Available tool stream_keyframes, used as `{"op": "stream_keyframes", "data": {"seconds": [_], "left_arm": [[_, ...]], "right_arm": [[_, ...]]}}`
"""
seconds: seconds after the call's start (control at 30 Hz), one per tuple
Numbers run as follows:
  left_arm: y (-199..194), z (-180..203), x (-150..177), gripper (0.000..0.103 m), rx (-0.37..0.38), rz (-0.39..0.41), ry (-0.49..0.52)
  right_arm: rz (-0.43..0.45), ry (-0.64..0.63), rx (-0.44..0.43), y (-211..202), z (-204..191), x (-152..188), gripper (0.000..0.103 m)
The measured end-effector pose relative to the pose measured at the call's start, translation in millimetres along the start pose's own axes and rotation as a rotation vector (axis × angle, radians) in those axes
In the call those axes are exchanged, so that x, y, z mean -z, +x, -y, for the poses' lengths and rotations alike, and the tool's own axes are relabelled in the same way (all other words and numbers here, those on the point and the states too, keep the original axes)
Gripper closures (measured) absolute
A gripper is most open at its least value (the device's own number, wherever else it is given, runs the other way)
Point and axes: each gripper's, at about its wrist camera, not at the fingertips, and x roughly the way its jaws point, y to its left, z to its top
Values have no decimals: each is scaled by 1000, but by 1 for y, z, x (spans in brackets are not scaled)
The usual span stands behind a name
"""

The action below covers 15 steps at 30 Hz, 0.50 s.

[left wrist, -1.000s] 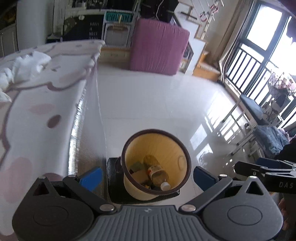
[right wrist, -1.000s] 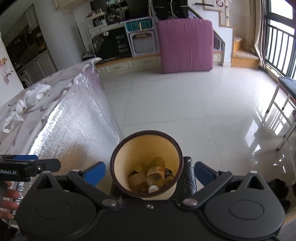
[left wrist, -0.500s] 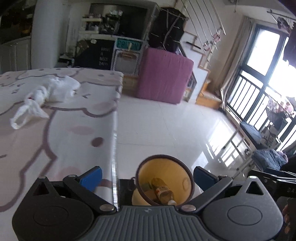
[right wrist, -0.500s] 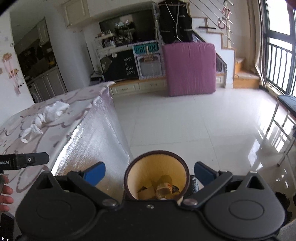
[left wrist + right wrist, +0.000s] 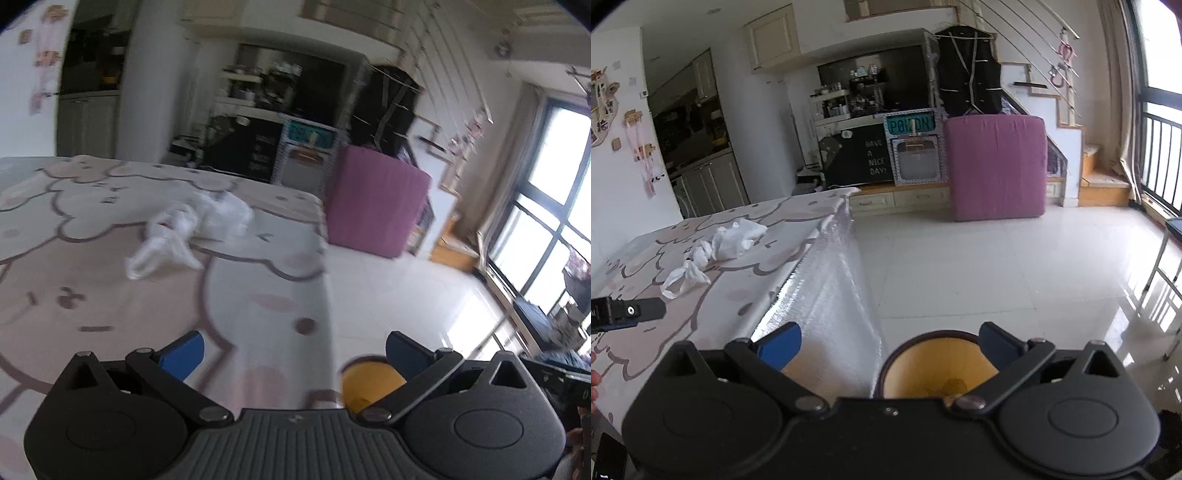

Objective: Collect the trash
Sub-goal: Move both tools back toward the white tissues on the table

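While your table (image 5: 746, 295) with its pink cartoon-print cloth fills the left, the yellow round waste bin (image 5: 934, 365) stands on the floor beside it. Crumpled white plastic bags (image 5: 192, 229) lie on the table, well ahead. Your left hand-held gripper (image 5: 293, 350) and right hand-held gripper (image 5: 890, 345) both gape, empty.

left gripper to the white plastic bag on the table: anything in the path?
Nothing visible. The left gripper is open over the tablecloth, and only bare cloth lies between it and the white plastic bag.
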Motion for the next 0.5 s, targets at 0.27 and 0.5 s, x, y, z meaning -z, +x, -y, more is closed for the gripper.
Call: {"op": "stream_keyframes", "data": {"seconds": [0.27,0.5], "left_arm": [[1,-54,-18,0,-115,60,-58],[23,-91,-38,0,-163,79,-103]], "right_arm": [[46,-53,-56,35,-49,-3,0],[90,-154,-150,78,-102,-14,0]]}}
